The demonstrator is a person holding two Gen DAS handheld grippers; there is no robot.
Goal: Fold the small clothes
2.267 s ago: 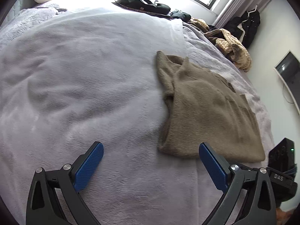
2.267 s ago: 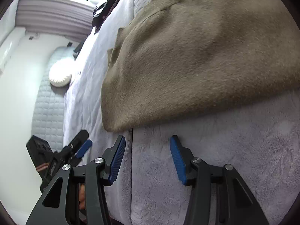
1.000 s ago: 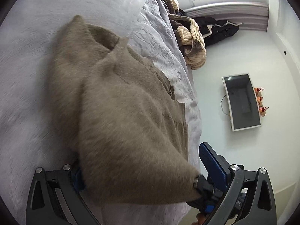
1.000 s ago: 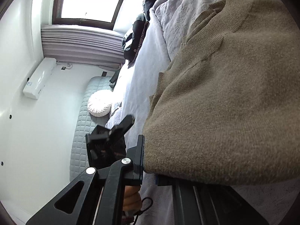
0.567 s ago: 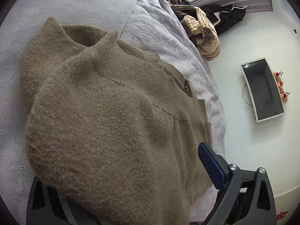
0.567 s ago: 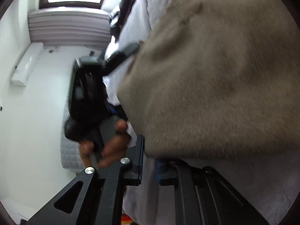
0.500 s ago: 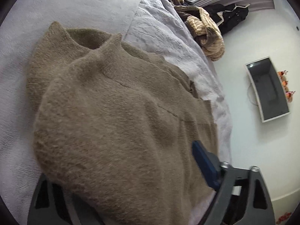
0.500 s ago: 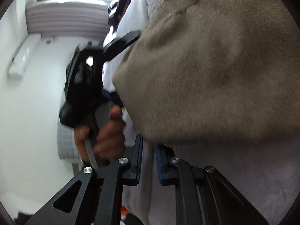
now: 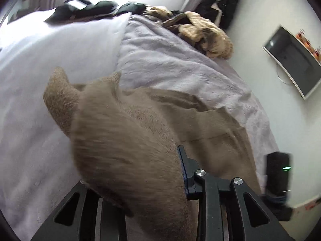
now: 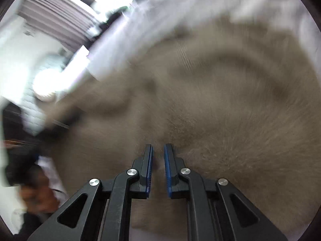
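1. Left gripper (image 9: 160,180): jaws closed on a raised fold of the tan knit sweater (image 9: 128,150); left finger hidden under the fabric.
2. Right gripper (image 10: 158,160): jaws narrow, pinching sweater cloth between the blue pads (image 10: 167,170).
3. Sweater lies on the lavender blanket (image 9: 180,60), near edge lifted.
4. Far right: striped tan garment (image 9: 210,36); wall screen (image 9: 293,60).

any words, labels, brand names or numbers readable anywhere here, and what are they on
None can be read.
The black device at the bed's edge shows only a green light bar, no characters.
The wall screen is dark and blank.
The brown sweater shows no tag or print.
The right wrist view is too motion-blurred to read anything.
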